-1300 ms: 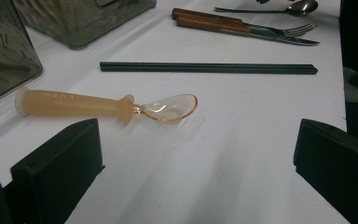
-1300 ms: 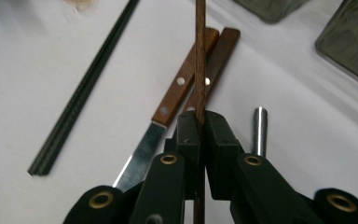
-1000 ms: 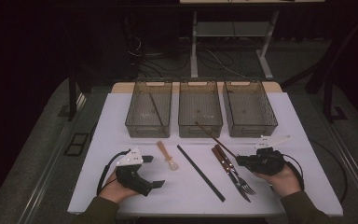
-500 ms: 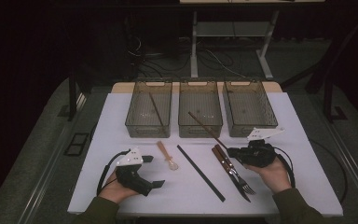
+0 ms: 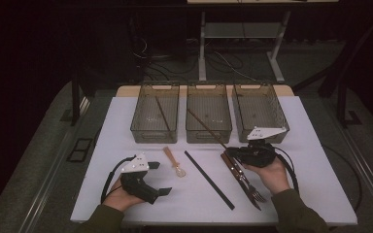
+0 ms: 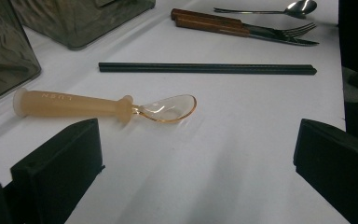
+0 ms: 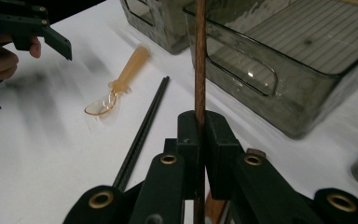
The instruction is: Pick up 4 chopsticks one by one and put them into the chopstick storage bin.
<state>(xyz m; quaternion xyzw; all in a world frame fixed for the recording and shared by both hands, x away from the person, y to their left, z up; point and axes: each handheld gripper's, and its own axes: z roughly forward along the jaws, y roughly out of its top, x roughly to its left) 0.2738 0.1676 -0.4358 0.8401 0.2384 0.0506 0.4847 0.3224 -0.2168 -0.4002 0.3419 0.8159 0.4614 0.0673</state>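
While the brown chopstick (image 7: 199, 56) is pinched between the right gripper's (image 5: 233, 154) closed jaws, its long axis runs up and away toward the middle bin (image 5: 208, 114), tip over the near rim. Left gripper (image 6: 191, 154) rests spread wide, farther off, facing the amber spoon (image 6: 102, 106). White tabletop (image 5: 320, 160); dark room behind.

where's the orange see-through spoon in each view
High view: the translucent orange plastic spoon lies on the white table, left of centre, just in front of the left bin.
Left gripper view: upper left, handle left, bowl right.
Right gripper view: upper left, bowl nearest.
Shared landmark: the long black chopsticks beside it.
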